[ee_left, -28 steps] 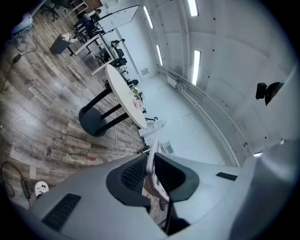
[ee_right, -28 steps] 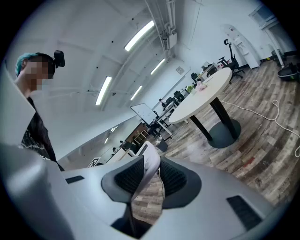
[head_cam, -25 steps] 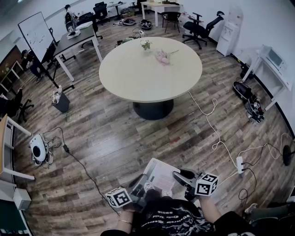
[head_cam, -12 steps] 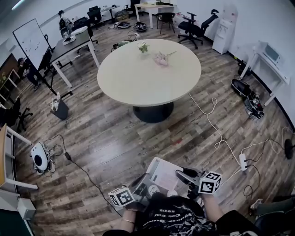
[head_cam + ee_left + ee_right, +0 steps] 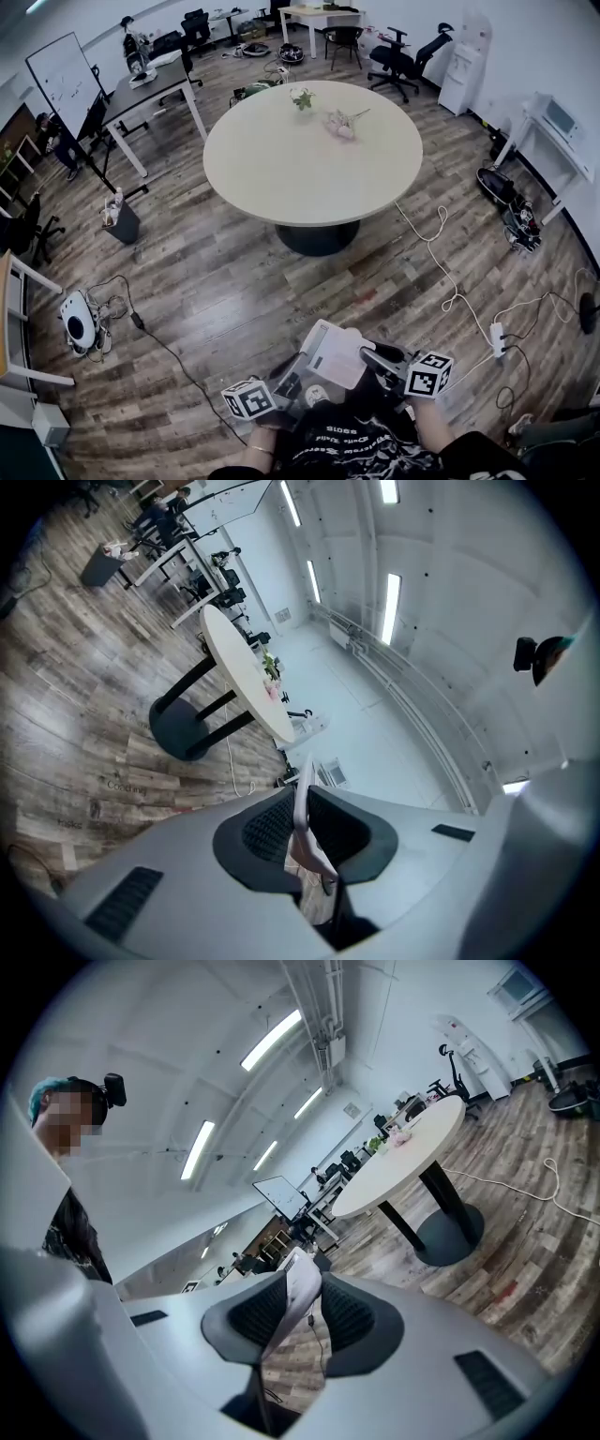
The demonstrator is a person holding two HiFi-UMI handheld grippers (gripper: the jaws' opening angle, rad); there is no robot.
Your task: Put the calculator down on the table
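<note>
The calculator (image 5: 334, 356), a flat light-grey slab, hangs low over the wooden floor between both grippers in the head view. My left gripper (image 5: 292, 382) is shut on its near-left edge, and in the left gripper view that thin edge (image 5: 302, 810) sits clamped between the dark pads. My right gripper (image 5: 373, 357) is shut on the right edge, which shows in the right gripper view as a pale strip (image 5: 298, 1296) between the pads. The round beige table (image 5: 309, 155) stands ahead, well apart from the calculator.
On the table's far side lie a small plant (image 5: 302, 97) and pink flowers (image 5: 341, 122). White cables and a power strip (image 5: 496, 339) trail over the floor at the right. A robot vacuum (image 5: 78, 321) sits at the left. Desks and office chairs line the back.
Both grippers and the calculator have moved forward toward the round table, which now lies a little closer and more to the right in the head view. Both grips are unchanged.
</note>
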